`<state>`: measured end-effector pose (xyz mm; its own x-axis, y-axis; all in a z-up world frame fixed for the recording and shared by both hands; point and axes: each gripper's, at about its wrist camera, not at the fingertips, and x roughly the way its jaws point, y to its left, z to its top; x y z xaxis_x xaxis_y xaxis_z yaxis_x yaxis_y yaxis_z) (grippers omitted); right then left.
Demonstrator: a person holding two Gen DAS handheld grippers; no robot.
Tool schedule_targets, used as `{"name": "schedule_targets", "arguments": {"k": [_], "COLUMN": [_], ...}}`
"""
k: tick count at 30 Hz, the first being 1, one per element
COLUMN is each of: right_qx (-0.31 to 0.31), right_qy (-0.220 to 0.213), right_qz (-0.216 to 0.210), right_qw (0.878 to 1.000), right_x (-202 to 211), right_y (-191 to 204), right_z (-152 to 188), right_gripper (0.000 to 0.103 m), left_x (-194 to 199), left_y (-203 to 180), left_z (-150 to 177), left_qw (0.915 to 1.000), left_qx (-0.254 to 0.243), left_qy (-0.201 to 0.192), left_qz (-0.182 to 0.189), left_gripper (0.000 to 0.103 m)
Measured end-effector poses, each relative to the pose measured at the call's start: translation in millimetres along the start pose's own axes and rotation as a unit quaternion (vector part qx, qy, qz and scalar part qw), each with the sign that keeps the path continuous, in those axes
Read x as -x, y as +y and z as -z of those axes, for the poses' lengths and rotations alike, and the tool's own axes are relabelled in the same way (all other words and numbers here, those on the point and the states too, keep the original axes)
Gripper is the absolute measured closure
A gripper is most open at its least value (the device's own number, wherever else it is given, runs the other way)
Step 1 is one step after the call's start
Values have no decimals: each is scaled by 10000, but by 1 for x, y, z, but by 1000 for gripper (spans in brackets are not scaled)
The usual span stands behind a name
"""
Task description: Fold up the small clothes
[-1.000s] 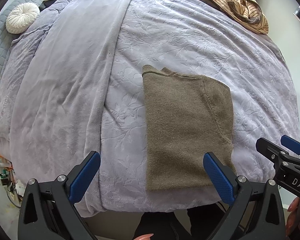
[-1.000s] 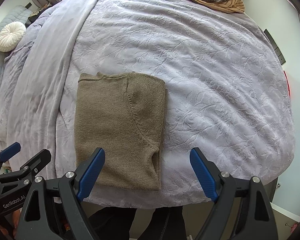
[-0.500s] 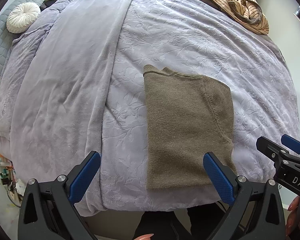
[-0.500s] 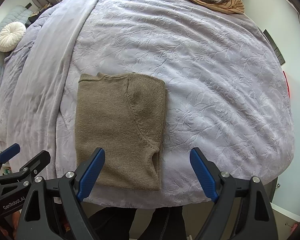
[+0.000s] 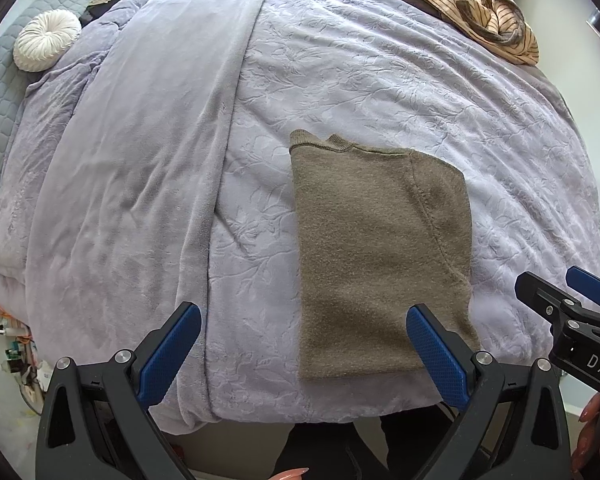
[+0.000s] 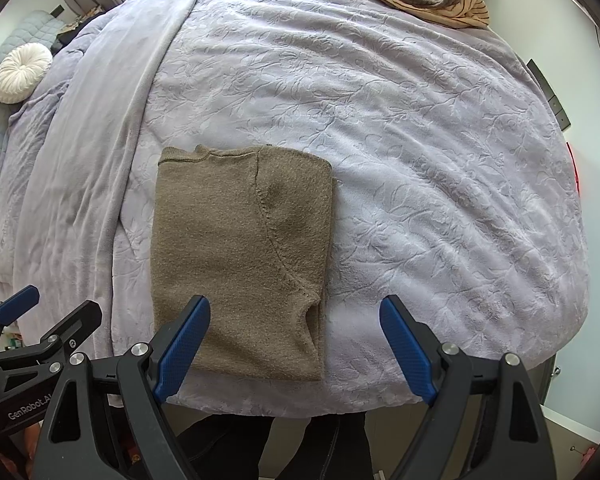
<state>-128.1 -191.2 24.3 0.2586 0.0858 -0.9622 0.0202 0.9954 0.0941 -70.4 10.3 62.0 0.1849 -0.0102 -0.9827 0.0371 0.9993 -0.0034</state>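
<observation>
An olive-brown knit sweater (image 5: 380, 256) lies flat on the lilac bedspread (image 5: 380, 80), folded into a tall rectangle with its collar at the far end. It also shows in the right wrist view (image 6: 236, 256). My left gripper (image 5: 300, 344) is open and empty, held above the near edge of the bed, its right finger over the sweater's near right corner. My right gripper (image 6: 296, 344) is open and empty, its left finger over the sweater's near edge. The right gripper shows at the right of the left wrist view (image 5: 572, 304).
A pile of striped tan clothes (image 5: 488, 12) lies at the far right of the bed. A round white cushion (image 5: 46, 46) sits at the far left. A smooth lilac blanket (image 5: 140, 180) covers the left side. The bed's near edge drops off below the sweater.
</observation>
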Motion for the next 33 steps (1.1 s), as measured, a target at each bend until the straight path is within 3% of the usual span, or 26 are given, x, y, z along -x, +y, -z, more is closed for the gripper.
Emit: {"name": "schedule_targets", "arguments": {"k": [33], "right_qx": [46], "right_qy": [-12], "right_qz": [68], "right_qw": [10000], "right_x": [-1], "right_y": [8], "right_z": [1], "right_gripper": [14], "left_x": [-5], "left_y": [3], "left_z": [-1], "left_qw": [9999], "left_qx": [54], "left_qy": [105], "left_qz": [91], "left_gripper": [0]}}
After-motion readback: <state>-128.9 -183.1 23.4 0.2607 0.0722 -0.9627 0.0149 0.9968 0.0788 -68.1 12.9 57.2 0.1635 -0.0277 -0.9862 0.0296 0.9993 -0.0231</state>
